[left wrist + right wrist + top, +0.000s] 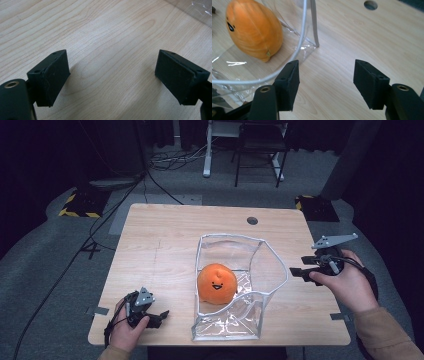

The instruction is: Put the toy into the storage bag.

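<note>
Standing at the middle of the wooden table in the high view: one clear plastic bag with a white rim, mouth open upward, sides partly slumped. Inside it, on the bag's floor toward its left wall: one orange plush toy, rounded, with a small dark face turned toward the person. Left gripper: held low near the table's front left corner, well apart from the bag, jaws apart and pointing toward the bag. Right gripper: held just beside the bag's right rim, jaws apart, grey three-cornered plate on top. One round hole in the tabletop behind the bag.

Left gripper view: left gripper with both black pads spread wide; bare wood grain between them, nothing clamped. A corner of the clear plastic bag shows at the upper right.

Right gripper view: right gripper with jaws apart, bare tabletop between them, nothing clamped. The white rim of the bag curves just past the left pad; whether they touch cannot be told. The orange plush toy lies behind the clear wall. The round hole sits at the top.
</note>
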### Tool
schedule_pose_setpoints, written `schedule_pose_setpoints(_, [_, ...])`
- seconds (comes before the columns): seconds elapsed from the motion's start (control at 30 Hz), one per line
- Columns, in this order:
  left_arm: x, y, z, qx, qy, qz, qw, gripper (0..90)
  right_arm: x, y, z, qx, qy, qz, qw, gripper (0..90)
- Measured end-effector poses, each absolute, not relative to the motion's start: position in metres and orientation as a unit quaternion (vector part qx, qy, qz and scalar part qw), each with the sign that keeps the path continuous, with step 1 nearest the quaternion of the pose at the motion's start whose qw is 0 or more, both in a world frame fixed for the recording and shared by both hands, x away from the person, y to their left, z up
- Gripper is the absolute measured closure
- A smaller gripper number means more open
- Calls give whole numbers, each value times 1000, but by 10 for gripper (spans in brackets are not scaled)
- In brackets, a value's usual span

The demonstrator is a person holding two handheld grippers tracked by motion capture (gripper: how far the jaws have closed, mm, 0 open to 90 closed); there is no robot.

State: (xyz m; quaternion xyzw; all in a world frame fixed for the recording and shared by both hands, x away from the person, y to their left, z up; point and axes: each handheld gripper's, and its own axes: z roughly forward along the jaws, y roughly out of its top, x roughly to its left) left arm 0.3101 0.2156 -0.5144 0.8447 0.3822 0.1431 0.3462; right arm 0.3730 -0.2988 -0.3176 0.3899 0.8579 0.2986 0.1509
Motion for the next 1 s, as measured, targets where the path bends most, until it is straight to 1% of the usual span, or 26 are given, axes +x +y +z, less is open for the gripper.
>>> schedule_pose_setpoints(0.17, [310, 216, -514, 845, 382, 143, 346, 125, 377, -314, -343, 416, 851, 290, 136, 374])
schedule_pose_setpoints(0.23, [310, 216, -514, 845, 382, 143, 346, 125, 377, -317, -347, 420, 850, 288, 133, 375])
schedule_pose_setpoints(0.27, [310, 216, -514, 845, 383, 143, 346, 125, 378, -322, -357, 429, 848, 285, 128, 374])
schedule_pose_setpoints(0.37, [310, 216, -514, 845, 382, 143, 346, 125, 378, -326, -365, 432, 847, 283, 125, 374])
schedule_pose_setpoints(0.4, [310, 216, -514, 845, 382, 143, 346, 125, 378, -330, -373, 436, 846, 281, 120, 370])
schedule_pose_setpoints(0.47, [310, 216, -514, 845, 382, 143, 346, 125, 378, -331, -376, 439, 846, 280, 118, 368])
schedule_pose_setpoints(0.67, [310, 216, -514, 845, 382, 143, 346, 125, 374, -341, -402, 453, 844, 268, 101, 364])
schedule_pose_setpoints(0.73, [310, 216, -514, 845, 382, 143, 346, 125, 372, -345, -415, 460, 843, 264, 91, 355])
schedule_pose_setpoints(1.0, [310, 216, -514, 845, 382, 143, 346, 124, 367, -348, -435, 463, 843, 263, 82, 350])
